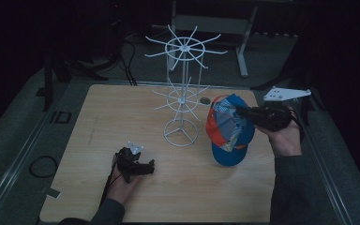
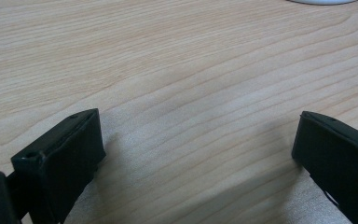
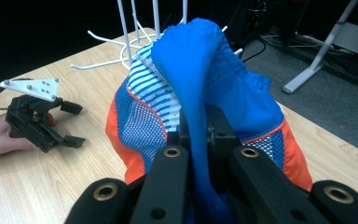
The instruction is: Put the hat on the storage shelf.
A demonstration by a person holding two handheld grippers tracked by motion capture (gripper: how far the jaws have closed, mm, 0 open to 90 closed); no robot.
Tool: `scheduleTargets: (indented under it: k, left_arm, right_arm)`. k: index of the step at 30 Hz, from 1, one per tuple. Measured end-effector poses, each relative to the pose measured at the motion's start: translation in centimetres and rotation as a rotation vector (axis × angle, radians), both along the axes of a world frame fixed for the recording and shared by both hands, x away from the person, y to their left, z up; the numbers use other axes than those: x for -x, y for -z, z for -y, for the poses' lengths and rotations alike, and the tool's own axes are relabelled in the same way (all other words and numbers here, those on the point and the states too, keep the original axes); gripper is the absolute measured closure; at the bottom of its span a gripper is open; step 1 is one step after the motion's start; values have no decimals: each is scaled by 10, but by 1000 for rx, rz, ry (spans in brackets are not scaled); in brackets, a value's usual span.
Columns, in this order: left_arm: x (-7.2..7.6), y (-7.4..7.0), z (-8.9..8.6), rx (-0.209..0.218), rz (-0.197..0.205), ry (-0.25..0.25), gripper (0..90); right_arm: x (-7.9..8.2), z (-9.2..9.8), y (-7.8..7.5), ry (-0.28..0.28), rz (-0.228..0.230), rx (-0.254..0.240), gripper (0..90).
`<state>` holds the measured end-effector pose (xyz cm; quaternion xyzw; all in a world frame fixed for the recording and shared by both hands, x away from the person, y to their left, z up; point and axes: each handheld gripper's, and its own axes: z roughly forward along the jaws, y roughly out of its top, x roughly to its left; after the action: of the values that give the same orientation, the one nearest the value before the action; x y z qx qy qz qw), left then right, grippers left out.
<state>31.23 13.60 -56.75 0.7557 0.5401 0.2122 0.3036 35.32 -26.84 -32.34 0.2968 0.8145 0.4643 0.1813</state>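
2 tools [image 1: 151,165] [image 1: 240,111], 1 cap [image 1: 229,129], 1 wire rack [image 1: 183,89], seemingly 2-tiered.

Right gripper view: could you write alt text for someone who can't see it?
Black right gripper shut on blue fabric of a blue-and-orange cap, lifted over a wooden table. Behind stands a white wire rack; at left, a hand holds the open left gripper.

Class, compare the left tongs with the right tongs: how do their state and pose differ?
The left tongs stand open with nothing between the jaws; the right tongs are shut on the blue and orange cap. The left tongs rest low on the wooden table; the right tongs hold the cap up beside the white wire rack. Both are black and hand-held.
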Motion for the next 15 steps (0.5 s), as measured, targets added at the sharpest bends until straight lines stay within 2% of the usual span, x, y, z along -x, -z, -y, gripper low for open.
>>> scheduleTargets:
  k: [15]
  left_arm:
    - [0, 0, 0, 2, 2, -1, 24]
  right_arm:
    - [1, 2, -19, -4, 20, -10, 876]
